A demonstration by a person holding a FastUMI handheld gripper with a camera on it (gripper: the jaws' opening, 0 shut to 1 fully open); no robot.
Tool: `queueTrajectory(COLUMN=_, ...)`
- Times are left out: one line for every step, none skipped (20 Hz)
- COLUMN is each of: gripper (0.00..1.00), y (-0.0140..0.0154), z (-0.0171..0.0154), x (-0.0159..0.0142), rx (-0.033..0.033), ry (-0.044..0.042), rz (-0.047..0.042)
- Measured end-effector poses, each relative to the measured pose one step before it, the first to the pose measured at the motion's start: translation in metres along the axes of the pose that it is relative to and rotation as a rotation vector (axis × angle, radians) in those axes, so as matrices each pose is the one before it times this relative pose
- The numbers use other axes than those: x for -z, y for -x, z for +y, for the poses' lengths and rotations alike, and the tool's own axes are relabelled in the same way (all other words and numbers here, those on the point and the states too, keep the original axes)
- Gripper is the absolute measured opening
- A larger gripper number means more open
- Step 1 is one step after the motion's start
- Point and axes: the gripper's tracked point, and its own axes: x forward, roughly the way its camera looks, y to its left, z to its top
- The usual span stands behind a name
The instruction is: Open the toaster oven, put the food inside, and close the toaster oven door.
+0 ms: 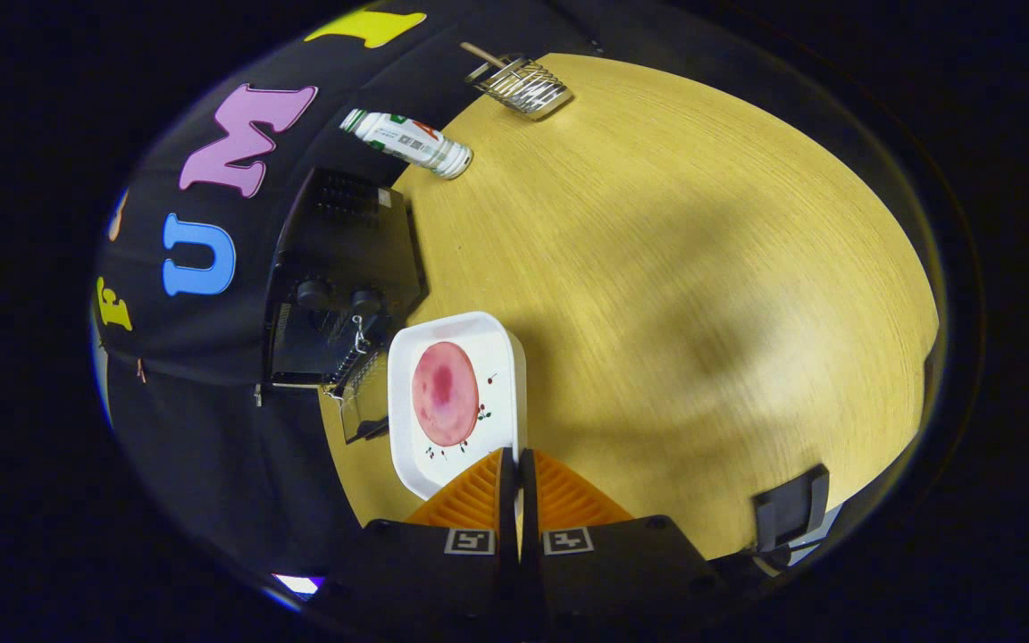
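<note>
A: What's closest to the camera?

B: The gripper. Its two orange ribbed fingers are drawn almost together, and the near rim of a white plate runs into the thin gap between them. They look clamped on that rim, both pads against it.

A: And the plate itself?

B: Square with rounded corners, shallow. It stretches away from the fingertips, tilted in the frame. A round pink slice of food lies flat in it, with a darker patch near its middle. A few small dark specks sit on the plate beside the slice.

A: Where's the toaster oven?

B: Just beyond the plate, on the side of the left finger. The black toaster oven stands at the edge of the wooden table, backed against the black cloth. Its door hangs open, and a wire rack shows at the mouth. Two knobs sit on its front. The plate's far corner is right by the opening; I can't tell if it touches.

A: Anything else on the table?

B: Farther off, a white bottle lies on its side past the oven. Beyond that, a wire basket with a wooden stick in it. A black clamp-like thing sits at the table's near edge, off the right finger.
</note>
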Motion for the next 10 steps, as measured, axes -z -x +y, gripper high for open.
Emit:
queueTrajectory(gripper=0.05, y=0.00185, z=0.01131, x=0.00714, rx=-0.00906, ry=-0.00192, rz=-0.00684)
queueTrajectory(gripper=0.05, y=0.00148, z=0.01062, x=0.00801, rx=-0.00662, ry=-0.00238, rz=-0.00338)
queueTrajectory(gripper=0.05, y=0.00052, z=0.01034, x=0.00899, rx=-0.00312, ry=-0.00214, rz=-0.00211)
queueTrajectory(gripper=0.05, y=-0.00100, z=0.00950, x=0.00978, rx=-0.00134, ry=-0.00324, rz=0.00155)
queueTrajectory(gripper=0.05, y=-0.00180, z=0.00997, x=0.00840, rx=-0.00396, ry=-0.00562, rz=0.00019)
queueTrajectory(gripper=0.05, y=-0.00201, z=0.00937, x=0.00878, rx=-0.00283, ry=-0.00579, rz=-0.00042)
queueTrajectory(gripper=0.05, y=-0.00290, z=0.00893, x=0.00771, rx=-0.00454, ry=-0.00404, rz=-0.00608)
queueTrajectory(gripper=0.05, y=-0.00441, z=0.00898, x=0.00663, rx=-0.00139, ry=-0.00159, rz=-0.00637)
queueTrajectory(gripper=0.05, y=-0.00387, z=0.00809, x=0.00594, rx=-0.00044, ry=-0.00043, rz=-0.01159)
queueTrajectory(gripper=0.05, y=-0.00468, z=0.00833, x=0.00633, rx=0.00071, ry=0.00104, rz=-0.01153)
